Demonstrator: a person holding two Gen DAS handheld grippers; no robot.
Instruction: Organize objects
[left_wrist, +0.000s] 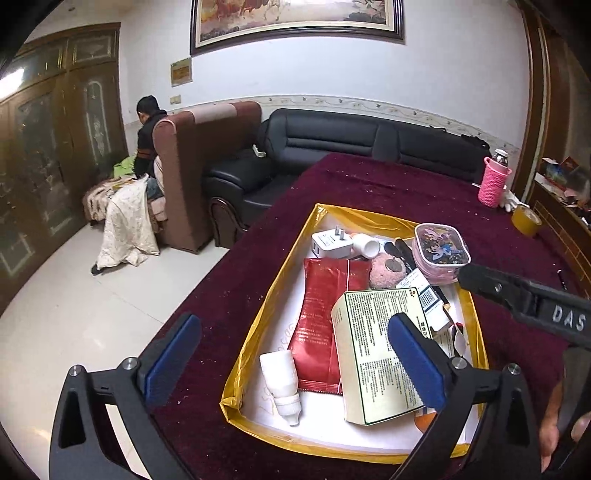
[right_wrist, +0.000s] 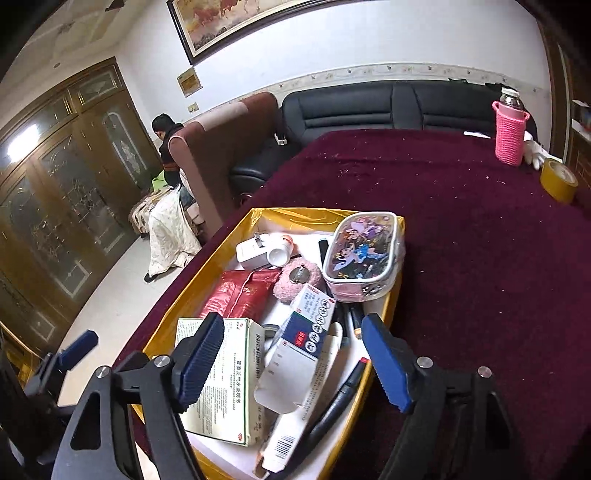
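Observation:
A gold-rimmed tray (left_wrist: 258, 325) (right_wrist: 207, 258) on the dark red table holds a cream medicine box (left_wrist: 373, 354) (right_wrist: 229, 384), a red packet (left_wrist: 325, 317) (right_wrist: 243, 291), a white dropper bottle (left_wrist: 282, 384), a white charger plug (left_wrist: 328, 243) (right_wrist: 251, 251), a pink plush (left_wrist: 386, 271) (right_wrist: 295, 280), a blue-and-white box (right_wrist: 310, 328), a black pen (right_wrist: 332, 406) and a cartoon pouch (left_wrist: 439, 253) (right_wrist: 364, 251). My left gripper (left_wrist: 295, 362) is open and empty over the tray's near end. My right gripper (right_wrist: 291, 363) is open and empty above the boxes; its arm shows in the left wrist view (left_wrist: 524, 295).
A pink-sleeved bottle (left_wrist: 493, 181) (right_wrist: 511, 129) and a yellow tape roll (left_wrist: 526, 219) (right_wrist: 557, 181) stand at the table's far right. A black sofa (left_wrist: 332, 140) and a brown armchair (left_wrist: 199, 162) lie beyond the table. A person (left_wrist: 147, 133) sits at the far left.

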